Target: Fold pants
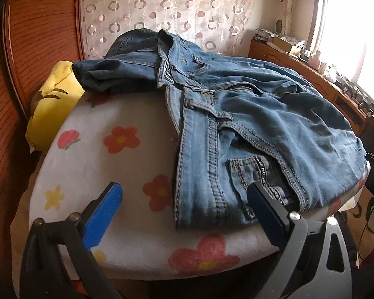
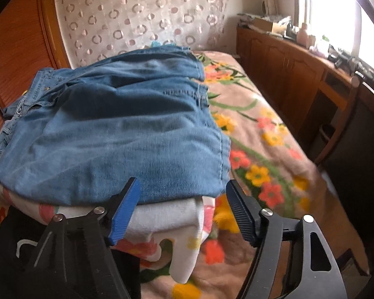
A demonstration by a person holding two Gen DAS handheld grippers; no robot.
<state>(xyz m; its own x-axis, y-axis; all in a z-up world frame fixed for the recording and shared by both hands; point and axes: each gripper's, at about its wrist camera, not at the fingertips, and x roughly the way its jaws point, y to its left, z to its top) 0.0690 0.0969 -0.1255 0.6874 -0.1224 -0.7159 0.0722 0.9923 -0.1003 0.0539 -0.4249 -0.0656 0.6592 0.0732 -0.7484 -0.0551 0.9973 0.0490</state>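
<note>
A pair of blue denim pants [image 1: 249,124] lies folded in a bundle on a white cloth with painted flowers [image 1: 107,149]. The waistband and belt loops face the left wrist view. My left gripper [image 1: 184,196] is open and empty, just in front of the waistband corner, its right finger [image 1: 264,206] over the edge of the denim. In the right wrist view the pants [image 2: 117,129] show as a folded stack. My right gripper [image 2: 182,194] is open and empty at the near right corner of the stack.
A yellow pillow [image 1: 52,104] lies at the left of the cloth, against a wooden headboard [image 1: 37,37]. A floral bedspread [image 2: 261,149] spreads right of the pants. A wooden cabinet [image 2: 286,69] with clutter runs under the window. A chair [image 2: 341,114] stands at the right.
</note>
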